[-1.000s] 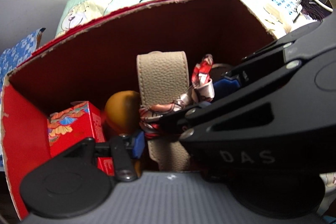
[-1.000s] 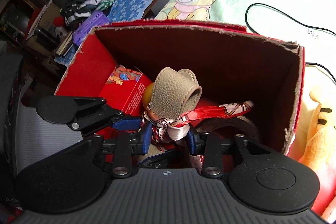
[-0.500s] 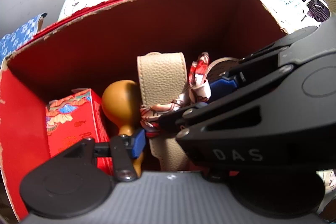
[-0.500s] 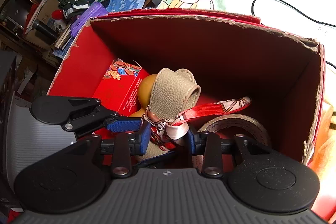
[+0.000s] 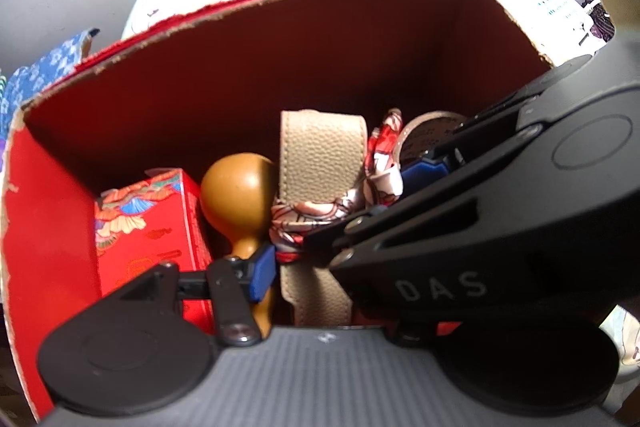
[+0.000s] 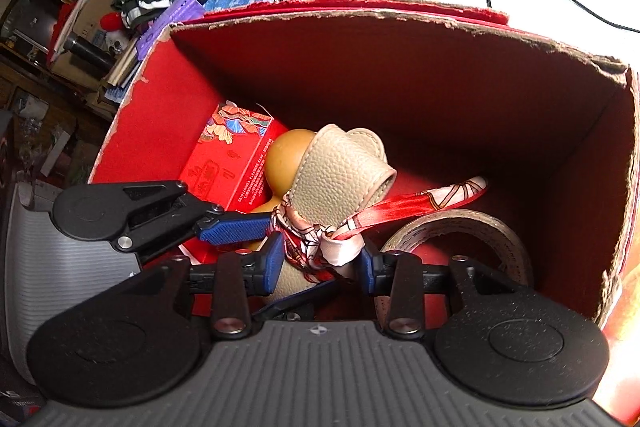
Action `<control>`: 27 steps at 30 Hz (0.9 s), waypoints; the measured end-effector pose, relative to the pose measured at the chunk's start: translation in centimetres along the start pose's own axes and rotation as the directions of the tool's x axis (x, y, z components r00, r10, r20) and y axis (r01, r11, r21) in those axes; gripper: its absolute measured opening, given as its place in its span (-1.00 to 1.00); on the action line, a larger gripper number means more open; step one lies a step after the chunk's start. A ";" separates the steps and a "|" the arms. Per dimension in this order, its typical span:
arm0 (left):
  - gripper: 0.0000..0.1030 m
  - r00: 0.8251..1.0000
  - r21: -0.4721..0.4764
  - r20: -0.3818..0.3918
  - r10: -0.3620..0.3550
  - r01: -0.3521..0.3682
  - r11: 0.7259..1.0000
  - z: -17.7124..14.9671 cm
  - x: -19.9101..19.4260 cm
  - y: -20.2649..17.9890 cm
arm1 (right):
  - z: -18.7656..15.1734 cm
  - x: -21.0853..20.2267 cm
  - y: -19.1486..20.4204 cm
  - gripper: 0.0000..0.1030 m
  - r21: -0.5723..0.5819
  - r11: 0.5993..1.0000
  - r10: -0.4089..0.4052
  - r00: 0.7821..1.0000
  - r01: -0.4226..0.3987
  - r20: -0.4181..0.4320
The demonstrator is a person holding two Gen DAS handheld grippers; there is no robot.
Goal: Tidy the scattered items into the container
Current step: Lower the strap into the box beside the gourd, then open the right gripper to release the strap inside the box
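**Jaws deep in the box, strap ready to let go**

Jaws of your right gripper point(image 6: 320, 259) are clamped on the patterned scarf point(image 6: 320, 239) knotted round the beige leather strap point(image 6: 340, 171). Your left gripper point(image 5: 316, 267) sits at the strap's 9 o'clock. Its far finger is hidden behind the other tool, so I cannot tell whether those jaws are gripping.

Over the last second you have brought both tools lower. The walls of the red cardboard box point(image 6: 400, 67) now rise higher around the strap, and more of the wooden gourd point(image 5: 236, 187) shows. The strap is now well inside the box. The gourd and a red patterned carton point(image 5: 144, 211) are at its 9 o'clock, and a tape roll point(image 6: 460, 227) at its 3 o'clock.

I judge this item nearly placed. What remains is for you to release the scarf and lift out without snagging its loose tail.
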State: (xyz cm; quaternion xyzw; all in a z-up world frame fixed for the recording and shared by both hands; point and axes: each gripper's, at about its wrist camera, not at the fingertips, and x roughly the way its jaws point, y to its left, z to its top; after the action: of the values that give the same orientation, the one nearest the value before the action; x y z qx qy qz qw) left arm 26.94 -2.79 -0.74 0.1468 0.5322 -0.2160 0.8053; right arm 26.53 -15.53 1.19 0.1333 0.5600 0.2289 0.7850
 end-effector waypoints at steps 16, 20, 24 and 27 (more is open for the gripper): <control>0.30 0.996 0.009 0.083 0.022 -0.023 1.000 -0.8 -1.0 -0.5 | -0.4 -0.7 -0.2 -0.17 -0.008 0.999 0.050 0.997 -0.049 0.060; 0.30 0.992 0.001 0.113 0.064 -0.065 0.998 -0.9 -1.1 -0.7 | -0.5 -0.9 0.3 -0.19 -0.016 1.000 0.010 0.997 -0.009 0.078; 0.31 0.987 -0.012 0.131 0.092 -0.091 0.996 -1.1 -1.0 -0.9 | -0.5 -1.0 0.3 -0.23 -0.019 1.000 -0.016 0.995 0.018 0.095; 0.32 0.983 -0.024 0.143 0.114 -0.112 0.993 -1.2 -1.0 -1.1 | -0.5 -0.9 0.4 -0.27 -0.023 0.999 -0.036 0.994 0.039 0.102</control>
State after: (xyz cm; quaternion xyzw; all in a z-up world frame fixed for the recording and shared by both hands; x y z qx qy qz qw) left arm 25.12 -2.97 -0.28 0.1545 0.4653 -0.1759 0.8536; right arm 25.69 -15.67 1.93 0.1242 0.5188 0.2141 0.8183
